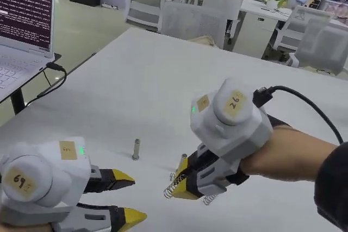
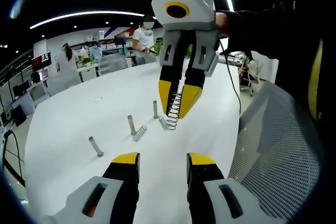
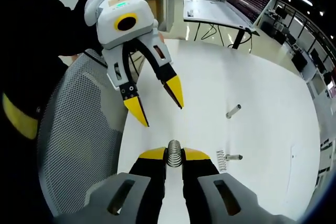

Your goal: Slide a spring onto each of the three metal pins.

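1. white table (image 1: 152, 80): serving as the work surface and carrying all the small parts.
2. mesh-backed chair (image 3: 79, 129): standing just beside the table's edge, as the right gripper view is showing it.
3. laptop (image 1: 24, 20): sitting open on a neighbouring desk at the far left, its screen showing lines of text.
4. right gripper (image 1: 182, 186): hovering low over the table, with its jaws pinching narrow on a held spring (image 3: 174, 152). The spring is hanging tilted between the yellow tips (this gripper's own view is looking straight at the coil's end).
5. left gripper (image 1: 130, 196): hanging at the lower left with its jaws standing wide apart and gripping nothing. Its tips are pointing toward the right gripper.
6. near pin (image 2: 96, 146), middle pin (image 2: 131, 124), far pin (image 2: 155, 109): metal, standing upright in a row on the table, with shafts showing bare. The far pin is standing just beside the held spring.
7. loose spring (image 2: 139, 132): lying flat just beside the middle pin's foot.
8. second loose spring (image 1: 209, 200): lying on the table below the right gripper.
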